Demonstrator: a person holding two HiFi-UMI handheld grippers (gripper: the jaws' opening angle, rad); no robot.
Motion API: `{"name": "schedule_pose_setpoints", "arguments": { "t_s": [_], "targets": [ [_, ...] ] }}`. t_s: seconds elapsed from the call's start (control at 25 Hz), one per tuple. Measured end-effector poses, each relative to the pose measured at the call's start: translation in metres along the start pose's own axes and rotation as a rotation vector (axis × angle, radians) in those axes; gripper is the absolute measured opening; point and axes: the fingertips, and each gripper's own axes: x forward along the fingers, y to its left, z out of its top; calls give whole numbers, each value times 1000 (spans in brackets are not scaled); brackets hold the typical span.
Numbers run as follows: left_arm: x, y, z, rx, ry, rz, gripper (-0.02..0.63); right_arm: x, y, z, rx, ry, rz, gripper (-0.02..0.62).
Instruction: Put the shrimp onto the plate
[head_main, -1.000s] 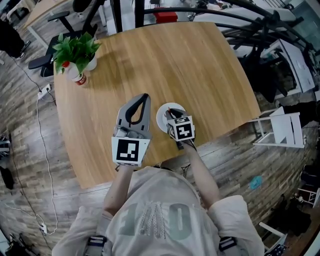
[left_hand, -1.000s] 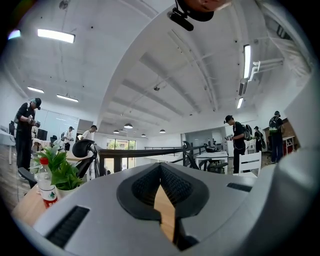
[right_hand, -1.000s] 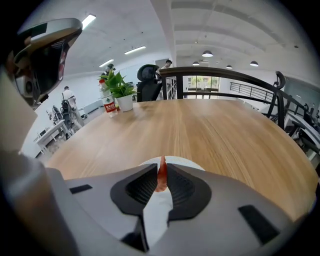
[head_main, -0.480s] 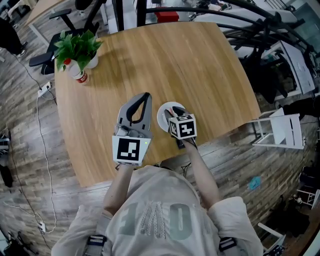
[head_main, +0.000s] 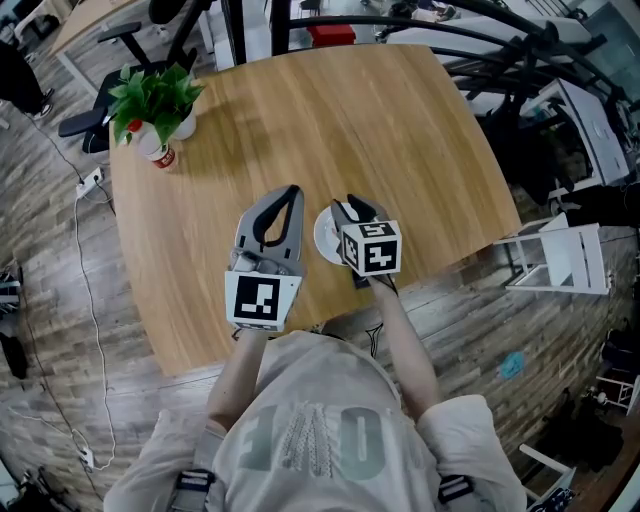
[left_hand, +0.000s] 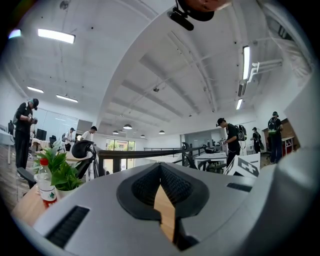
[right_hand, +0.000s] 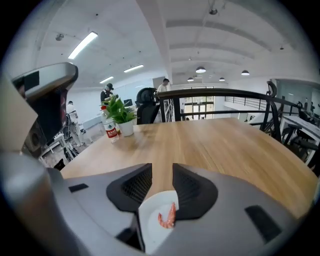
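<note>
A person stands at a round-cornered wooden counter (head_main: 350, 120), seen from above, with a hand-held gripper in each hand.

Writing: a small bottle (head_main: 150, 148) with a red label stands beside a potted green plant (head_main: 152, 98) at the counter's far left corner; the label's print is too small to read. Each tool carries a cube of black-and-white square markers (head_main: 372, 248). Pale block characters on the person's shirt front cannot be read with certainty.

The right hand-held gripper (head_main: 352, 208) is tilted downward above a small white plate (head_main: 325, 235) near the counter's front edge. Its jaws have just been opening and now stand wide apart, released, with nothing pinched between them. Through the gap, the right gripper view shows the pink shrimp (right_hand: 167, 218) lying on the plate, clear of both jaws.

The left hand-held gripper (head_main: 290, 190) is held level just left of the plate, forearm straight behind it. Its jaw tips meet, clenched on nothing; only counter wood shows behind them.
</note>
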Motion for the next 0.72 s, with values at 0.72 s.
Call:
{"name": "schedule_pose_setpoints", "arguments": {
  "t_s": [0.72],
  "targets": [
    [0,-10,33,18,-72,-46,9,-137,38,134,-138,-557,-157,29]
  ]
}}
